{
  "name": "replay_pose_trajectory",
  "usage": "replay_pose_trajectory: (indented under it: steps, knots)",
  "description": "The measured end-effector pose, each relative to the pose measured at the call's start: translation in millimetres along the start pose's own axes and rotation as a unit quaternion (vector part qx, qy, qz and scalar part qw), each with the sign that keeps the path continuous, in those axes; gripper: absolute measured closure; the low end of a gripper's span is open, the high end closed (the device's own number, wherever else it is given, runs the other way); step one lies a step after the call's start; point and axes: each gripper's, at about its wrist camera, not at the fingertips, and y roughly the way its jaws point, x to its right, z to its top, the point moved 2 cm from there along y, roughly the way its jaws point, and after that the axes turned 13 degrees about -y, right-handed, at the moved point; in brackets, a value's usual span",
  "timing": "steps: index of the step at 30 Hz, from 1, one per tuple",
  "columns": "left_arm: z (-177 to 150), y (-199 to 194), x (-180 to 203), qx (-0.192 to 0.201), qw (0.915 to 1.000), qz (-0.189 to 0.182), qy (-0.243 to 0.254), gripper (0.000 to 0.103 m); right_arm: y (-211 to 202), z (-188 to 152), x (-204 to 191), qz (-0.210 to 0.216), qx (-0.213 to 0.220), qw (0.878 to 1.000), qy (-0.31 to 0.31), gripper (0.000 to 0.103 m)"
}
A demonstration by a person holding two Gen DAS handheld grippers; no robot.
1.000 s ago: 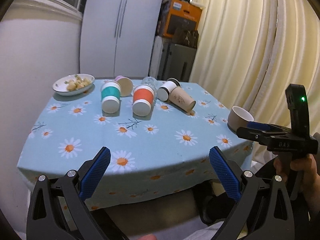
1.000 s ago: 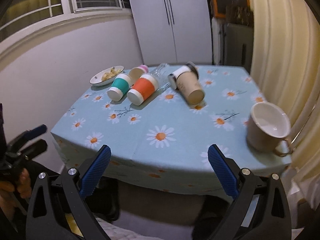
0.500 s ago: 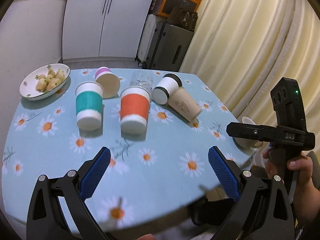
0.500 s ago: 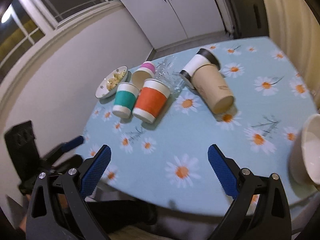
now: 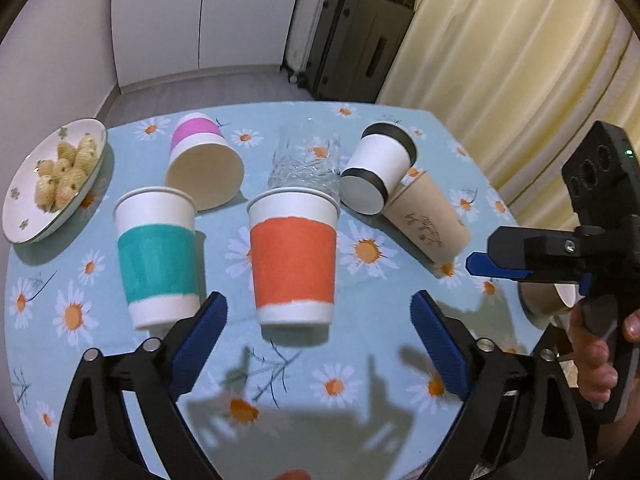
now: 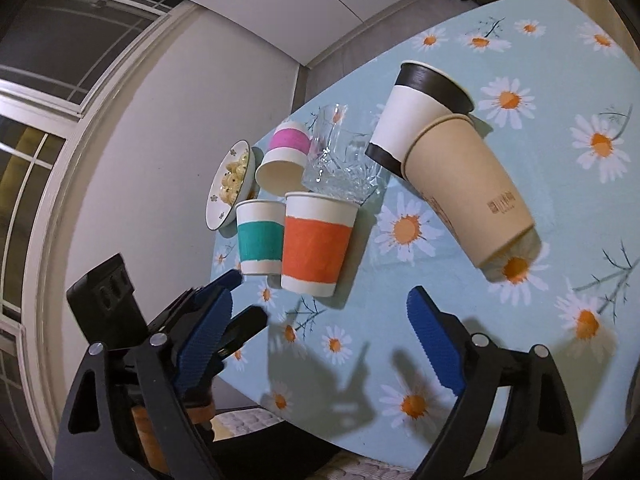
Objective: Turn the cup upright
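Several cups lie on their sides on the daisy tablecloth (image 5: 360, 380). An orange-banded cup (image 5: 294, 258) lies just ahead of my open, empty left gripper (image 5: 318, 338). A teal-banded cup (image 5: 158, 260) lies to its left, a pink-banded cup (image 5: 202, 164) behind. A clear glass (image 5: 306, 160), a black-and-white cup (image 5: 378, 172) and a tan cup (image 5: 426, 220) lie at the right. My right gripper (image 6: 320, 328) is open and empty, short of the orange cup (image 6: 316, 240) and the tan cup (image 6: 468, 188).
A plate of snacks (image 5: 52, 176) sits at the table's left edge. A beige mug (image 5: 548, 300) stands at the right edge, partly behind the right gripper's body. A wall is at the left, curtains at the right, cabinets and suitcases behind the table.
Both grippers have moved forward and down toward the cups, which now look much larger. Both stay open. The cups have not moved.
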Motion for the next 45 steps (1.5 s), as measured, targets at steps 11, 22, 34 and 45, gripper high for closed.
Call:
replay_pose_trajectory:
  steps: [11, 22, 34, 45]
  knots:
    - [29.5, 58.3, -11.2, -0.077, 0.9966, 0.027, -0.013, 0.020, 7.6, 10.2, 22.5, 0.020, -0.003, 0.999, 0.029, 0.019]
    - [34.2, 82.0, -14.8, -0.116, 0.9918, 0.051, -0.018, 0.037, 8.2, 6.6, 24.1, 0.030, -0.019, 0.999, 0.028, 0.019]
    - [36.6, 78.7, -5.6, -0.119, 0.9907, 0.062, -0.022, 0.040, 0.7, 0.9, 24.3, 0.042, -0.014, 0.998, 0.036, 0.019]
    - [31.2, 36.0, 9.4, -0.115, 0.9917, 0.045, -0.035, 0.040, -19.0, -11.1, 21.7, 0.075, -0.004, 0.996, 0.044, 0.019]
